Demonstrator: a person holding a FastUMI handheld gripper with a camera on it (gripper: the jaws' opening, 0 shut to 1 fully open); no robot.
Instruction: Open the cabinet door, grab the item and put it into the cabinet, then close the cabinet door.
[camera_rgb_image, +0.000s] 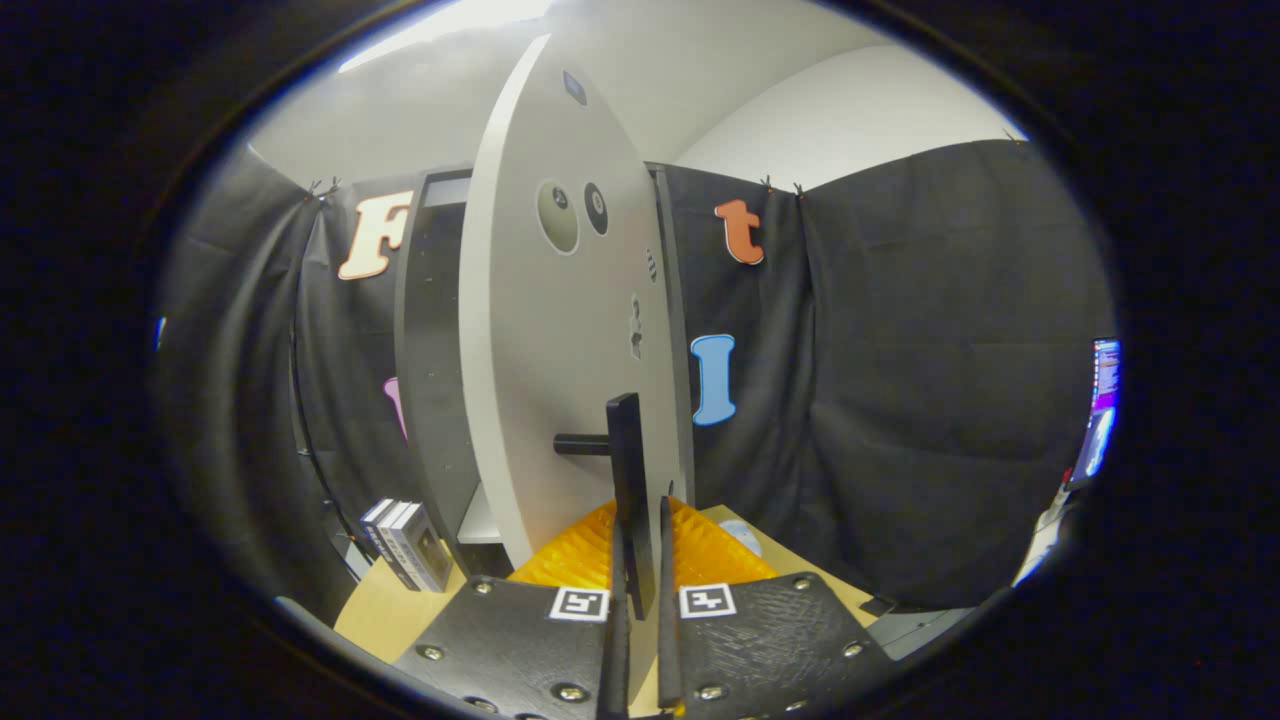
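Observation:
The cabinet's white door (560, 330) stands swung partly open, its edge turned toward me. A black bar handle (628, 450) sticks out from the door on a short stem. My gripper (640, 560) is shut on the lower end of that handle, one finger on each side of the bar. To the left of the door, the dark cabinet body (430, 380) shows an opening with a pale shelf (482, 522) inside. The item, a small pack of grey and white boxes (405, 545), stands upright on the wooden table (375, 610) just left of the cabinet.
Black cloth walls close the booth to the left, behind and to the right. A lit screen (1100, 410) stands at the far right. A small pale round object (742, 535) lies on the table right of the fingers.

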